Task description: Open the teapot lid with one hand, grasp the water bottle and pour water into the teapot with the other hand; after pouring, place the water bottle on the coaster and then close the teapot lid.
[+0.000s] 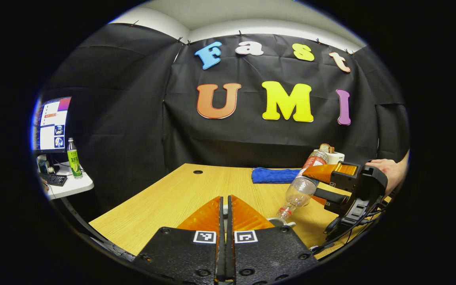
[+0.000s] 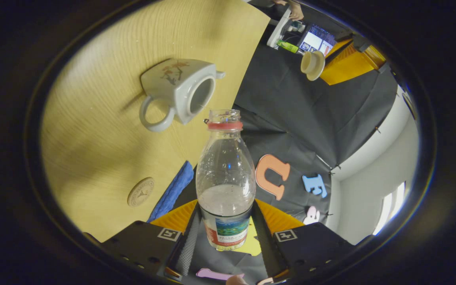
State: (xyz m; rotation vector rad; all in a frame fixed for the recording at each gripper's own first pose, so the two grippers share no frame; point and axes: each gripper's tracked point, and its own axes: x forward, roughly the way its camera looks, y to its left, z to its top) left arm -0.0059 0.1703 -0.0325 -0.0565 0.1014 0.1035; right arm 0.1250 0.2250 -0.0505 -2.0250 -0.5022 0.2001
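Right gripper view, near to far: right gripper [image 2: 225, 231] is clamped on 1 water bottle [image 2: 225, 178], both fingers pressing its labelled lower body. Bottle is uncapped, red ring at the neck, tipped w/ its mouth aimed toward the teapot; some water is left inside. Next out, on the wooden table [image 2: 105, 130]: 1 round coaster [image 2: 141, 191], bare, just beside 1 blue cloth [image 2: 172, 190]. Farther on sits 1 white teapot [image 2: 178, 93], lid off, dark opening facing the bottle mouth, handle toward the camera, short spout on the far side. Bottle mouth is near the opening but apart from it. Farthest: 1 teapot lid [image 2: 312, 64] held up in the air at the tips of the other gripper, well apart from the pot. Past it 1 monitor [image 2: 317, 40] and 1 green bottle [image 2: 287, 46] on a side desk.

Left gripper view, near to far: left gripper [image 1: 225, 209] fingers are together, almost no gap; what they hold is hidden from here. Just beyond the tips, a bit of the teapot's rim. To the right, 1 hand [image 1: 388, 172] holds the right gripper w/ the bottle slanted neck-down over the pot. Behind: the blue cloth along the table's far edge; 1 white object behind the bottle, can't tell what.
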